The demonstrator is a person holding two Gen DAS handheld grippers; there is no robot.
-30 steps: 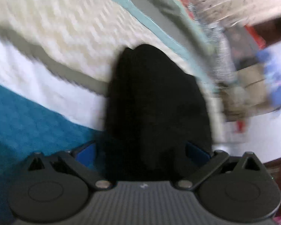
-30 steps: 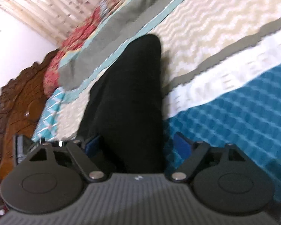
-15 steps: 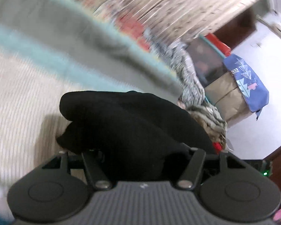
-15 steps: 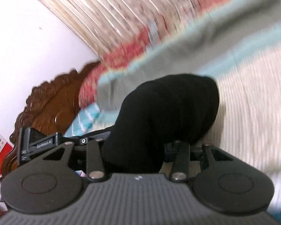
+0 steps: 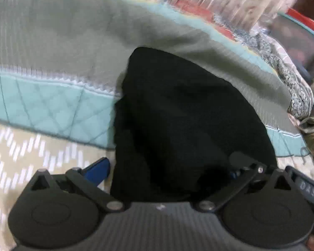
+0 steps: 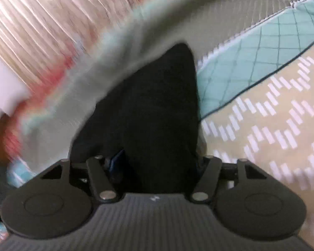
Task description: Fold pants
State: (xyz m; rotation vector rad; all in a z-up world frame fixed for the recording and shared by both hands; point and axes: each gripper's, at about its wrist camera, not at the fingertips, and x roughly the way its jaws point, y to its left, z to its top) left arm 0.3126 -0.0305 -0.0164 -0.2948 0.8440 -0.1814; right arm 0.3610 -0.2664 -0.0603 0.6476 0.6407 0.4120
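The black pants point(image 5: 184, 113) lie on the quilted bed and fill the middle of both views point(image 6: 152, 113). In the left wrist view my left gripper point(image 5: 169, 171) has its blue fingers point(image 5: 98, 169) spread wide, with the cloth bunched between them. In the right wrist view my right gripper point(image 6: 157, 163) is closed in on a fold of the pants, and the cloth hides most of its fingers. Both views are blurred by motion.
The bedspread has a grey band point(image 5: 73, 37), a teal quilted band point(image 5: 48, 104) and a beige zigzag part point(image 6: 272, 115). A pleated curtain point(image 6: 31, 21) hangs behind the bed. Clutter point(image 5: 299, 48) sits at the far right beyond the bed edge.
Both grippers carried the pants forward over the bed, from the blue and white bands to the grey and teal bands. The left jaws, shut half a second ago, now stand wide.
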